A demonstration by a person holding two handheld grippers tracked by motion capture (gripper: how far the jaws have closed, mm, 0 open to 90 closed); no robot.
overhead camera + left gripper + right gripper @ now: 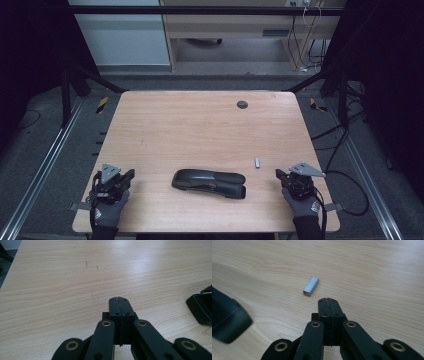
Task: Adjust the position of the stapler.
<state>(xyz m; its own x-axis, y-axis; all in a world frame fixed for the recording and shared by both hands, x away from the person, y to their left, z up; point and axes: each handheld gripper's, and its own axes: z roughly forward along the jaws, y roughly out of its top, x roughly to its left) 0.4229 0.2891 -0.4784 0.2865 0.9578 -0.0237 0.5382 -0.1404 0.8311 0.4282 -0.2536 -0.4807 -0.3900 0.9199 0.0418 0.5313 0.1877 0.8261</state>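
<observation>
A black stapler (209, 183) lies flat on the wooden table (200, 125), near its front edge and between my two hands. A small strip of silver staples (257, 162) rests on the wood to the right of the stapler. My left gripper (129, 175) sits at the front left, shut with nothing in it; in the left gripper view its jaws (118, 299) meet tip to tip and the stapler's end (201, 307) shows at the right edge. My right gripper (278, 173) sits at the front right, also shut and empty (327, 300), just short of the staples (311, 286), with the stapler's end (227, 320) at the left.
A round dark grommet (242, 104) is set in the table near its far edge. Black frame bars and cables stand on the floor on both sides of the table. A gloved hand holds each gripper at the front corners.
</observation>
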